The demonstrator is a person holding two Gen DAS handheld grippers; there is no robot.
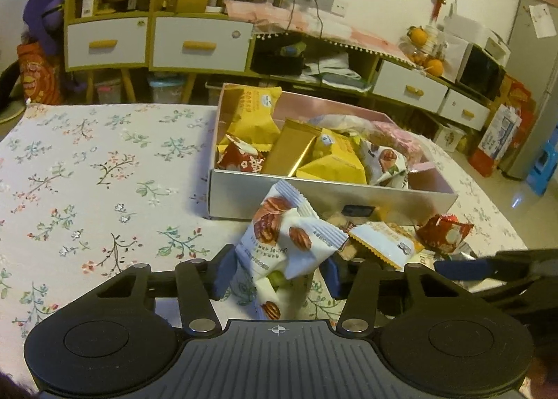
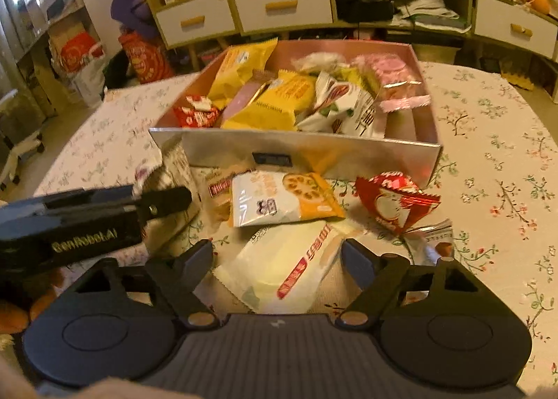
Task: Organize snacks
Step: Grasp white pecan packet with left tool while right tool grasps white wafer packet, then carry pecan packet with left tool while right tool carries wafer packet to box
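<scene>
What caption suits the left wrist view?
Left gripper closes on a pecan snack packet before the snack box.

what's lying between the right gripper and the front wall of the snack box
In the right wrist view, a pale packet with a red label lies between the right gripper fingers; beyond it an orange and white packet, then the box.

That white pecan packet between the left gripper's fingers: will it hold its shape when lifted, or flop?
The pecan packet looks puffy and crinkled, so it will probably bend and sag rather than stay stiff. Its glossy film may slip between the left gripper's fingers. It seems light for its size, so lifting it into the box should take little force.
</scene>
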